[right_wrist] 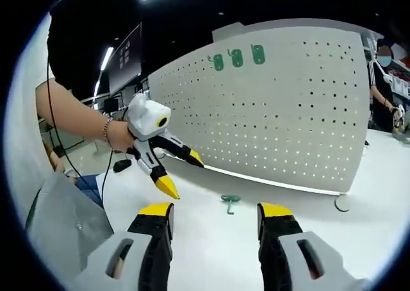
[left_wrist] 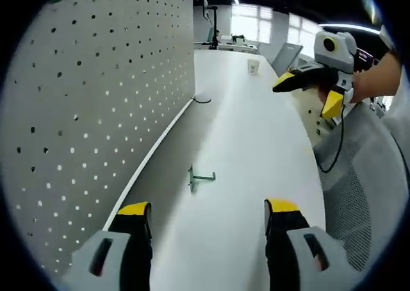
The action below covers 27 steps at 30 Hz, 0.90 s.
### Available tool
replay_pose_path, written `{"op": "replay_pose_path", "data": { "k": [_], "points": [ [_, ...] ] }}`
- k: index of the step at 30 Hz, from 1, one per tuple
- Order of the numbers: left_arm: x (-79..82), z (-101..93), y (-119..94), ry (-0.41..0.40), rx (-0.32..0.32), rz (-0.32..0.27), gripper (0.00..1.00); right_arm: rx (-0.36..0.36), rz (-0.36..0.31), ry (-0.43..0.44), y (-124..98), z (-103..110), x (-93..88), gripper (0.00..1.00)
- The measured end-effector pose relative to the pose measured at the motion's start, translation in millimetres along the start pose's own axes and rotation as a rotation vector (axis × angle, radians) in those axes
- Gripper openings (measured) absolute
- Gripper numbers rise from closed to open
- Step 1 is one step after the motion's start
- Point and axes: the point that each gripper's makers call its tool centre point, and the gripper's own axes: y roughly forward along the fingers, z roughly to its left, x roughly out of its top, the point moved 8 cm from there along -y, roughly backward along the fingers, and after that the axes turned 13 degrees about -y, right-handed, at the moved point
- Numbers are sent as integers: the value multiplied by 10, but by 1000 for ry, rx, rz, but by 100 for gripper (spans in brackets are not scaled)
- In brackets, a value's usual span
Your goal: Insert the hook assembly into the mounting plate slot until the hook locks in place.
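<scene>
A: Left gripper view: the left claw [left_wrist: 208, 214] is seen spread wide with nothing held, above the white counter [left_wrist: 256, 143]. The hook assembly [left_wrist: 198, 177] is found lying on the counter ahead of the jaws, near the foot of the perforated mounting plate [left_wrist: 96, 99], which is stood upright along the left.

B: And around it?

A: A paper cup [left_wrist: 254, 66] is set far down the counter, well apart from the hook. A dark curved item lies at the plate's far end; it is perhaps a cable, too small to be told. The right claw [left_wrist: 307, 91] is held in a hand at the upper right, jaws parted, nothing gripped.

B: Right gripper view?

A: The right claw [right_wrist: 214, 220] is shown wide and empty, with the hook assembly [right_wrist: 229, 201] on the counter [right_wrist: 320, 220] just beyond it, unobstructed. The left claw [right_wrist: 184, 172] is seen at the left, open. Three green tags [right_wrist: 236, 58] are fixed near the mounting plate [right_wrist: 288, 111] top. A person is cut off at the right edge.
</scene>
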Motion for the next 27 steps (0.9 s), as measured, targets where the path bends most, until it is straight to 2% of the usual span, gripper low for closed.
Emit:
{"op": "replay_pose_path", "data": {
  "k": [4, 7, 14, 27],
  "points": [
    [29, 12, 66, 2, -12, 14, 74, 7, 8, -3, -8, 5, 0, 48],
    [44, 21, 117, 16, -20, 31, 74, 2, 38, 12, -24, -3, -20, 48],
    [88, 59, 257, 32, -32, 66, 75, -11, 74, 39, -57, -41, -29, 52],
    [110, 82, 478, 52, -68, 118, 75, -28, 77, 36, -81, -83, -11, 56]
  ]
}}
